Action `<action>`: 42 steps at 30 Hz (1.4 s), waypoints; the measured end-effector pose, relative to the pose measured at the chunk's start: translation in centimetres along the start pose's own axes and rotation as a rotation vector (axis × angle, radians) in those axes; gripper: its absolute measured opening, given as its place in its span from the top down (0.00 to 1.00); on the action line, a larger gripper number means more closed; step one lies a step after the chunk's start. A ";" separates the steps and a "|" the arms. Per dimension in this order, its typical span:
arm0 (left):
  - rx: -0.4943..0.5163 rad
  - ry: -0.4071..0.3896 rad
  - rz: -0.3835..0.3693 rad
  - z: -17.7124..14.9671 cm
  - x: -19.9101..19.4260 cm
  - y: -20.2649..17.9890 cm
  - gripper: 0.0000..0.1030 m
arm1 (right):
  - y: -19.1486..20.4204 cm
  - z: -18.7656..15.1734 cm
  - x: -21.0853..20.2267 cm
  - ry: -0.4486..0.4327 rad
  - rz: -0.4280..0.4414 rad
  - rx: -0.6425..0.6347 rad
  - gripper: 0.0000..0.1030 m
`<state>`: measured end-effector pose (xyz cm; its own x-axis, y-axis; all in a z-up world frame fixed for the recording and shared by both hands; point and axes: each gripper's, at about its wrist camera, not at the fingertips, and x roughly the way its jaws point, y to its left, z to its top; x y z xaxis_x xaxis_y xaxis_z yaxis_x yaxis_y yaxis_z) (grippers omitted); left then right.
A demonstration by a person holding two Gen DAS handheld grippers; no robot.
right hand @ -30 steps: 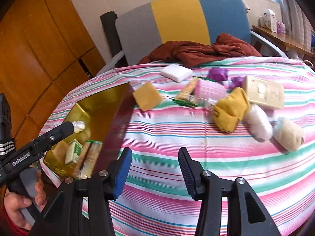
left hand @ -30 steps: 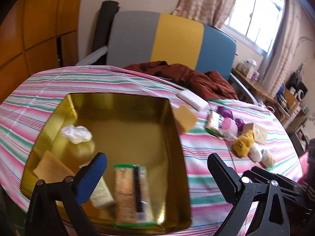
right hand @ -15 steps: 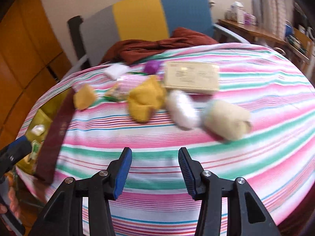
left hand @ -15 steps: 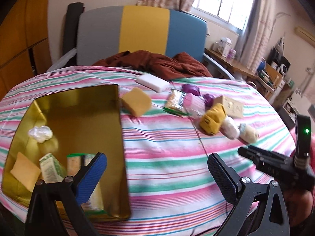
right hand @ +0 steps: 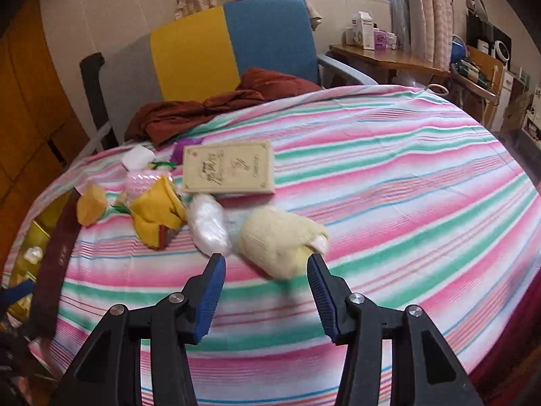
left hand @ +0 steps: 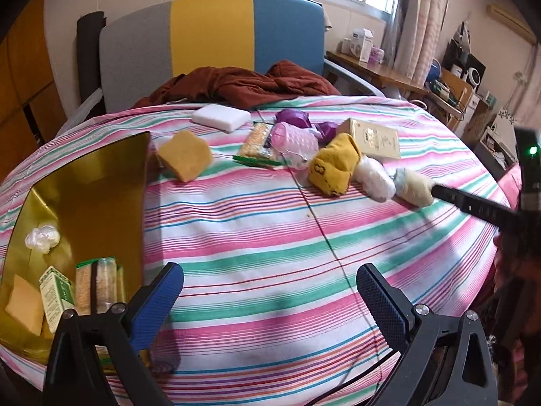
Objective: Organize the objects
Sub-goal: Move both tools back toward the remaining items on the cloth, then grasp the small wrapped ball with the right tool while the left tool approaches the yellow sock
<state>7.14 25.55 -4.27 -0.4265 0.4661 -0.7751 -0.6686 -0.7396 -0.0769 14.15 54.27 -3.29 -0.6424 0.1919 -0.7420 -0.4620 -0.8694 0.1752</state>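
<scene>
A gold tin point(left hand: 88, 182) at the table's left holds a cracker pack point(left hand: 98, 284), a small green box point(left hand: 55, 292), a yellow sponge and a white wad. Loose on the striped cloth lie a yellow sponge point(left hand: 184, 159), white sponge point(left hand: 220, 117), yellow sock point(left hand: 334, 165), white roll point(left hand: 373, 177), cream sock roll point(right hand: 280, 240) and cream box point(right hand: 228, 171). My right gripper point(right hand: 265, 272) is open, its tips on either side of the cream sock roll's near end. My left gripper point(left hand: 270, 291) is open and empty over the cloth's near edge.
A grey, yellow and blue chair point(left hand: 216, 40) with a brown cloth point(left hand: 243, 84) stands behind the table. A pink cup point(left hand: 292, 140), purple items and a cracker pack point(left hand: 257, 142) lie mid-table. A cluttered desk point(right hand: 382, 57) is at the right.
My left gripper swung right, away from over the tin. My right gripper moved right and forward, closing in on the cream sock roll and opening wider.
</scene>
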 end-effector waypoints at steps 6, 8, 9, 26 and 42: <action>0.008 0.021 0.004 0.1 0.9 -0.8 0.00 | 3.7 1.5 1.9 -0.011 0.050 -0.082 0.51; 0.005 0.026 0.009 0.0 1.0 -0.7 0.00 | 4.7 2.0 3.2 0.002 0.066 -0.097 0.51; 0.002 0.029 0.013 0.0 1.0 -0.7 0.00 | 5.2 2.1 3.9 0.010 0.069 -0.111 0.51; 0.034 -0.018 0.006 3.2 2.9 -2.4 0.00 | 3.4 -0.2 6.9 -0.028 -0.006 -0.223 0.70; 0.388 -0.116 0.089 8.7 12.3 -9.3 0.18 | 1.9 -0.8 6.7 -0.095 0.009 -0.162 0.71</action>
<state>2.81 42.34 -7.62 -0.5439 0.4771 -0.6903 -0.7968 -0.5518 0.2464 9.48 53.56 -8.51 -0.7044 0.2198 -0.6749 -0.3570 -0.9315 0.0693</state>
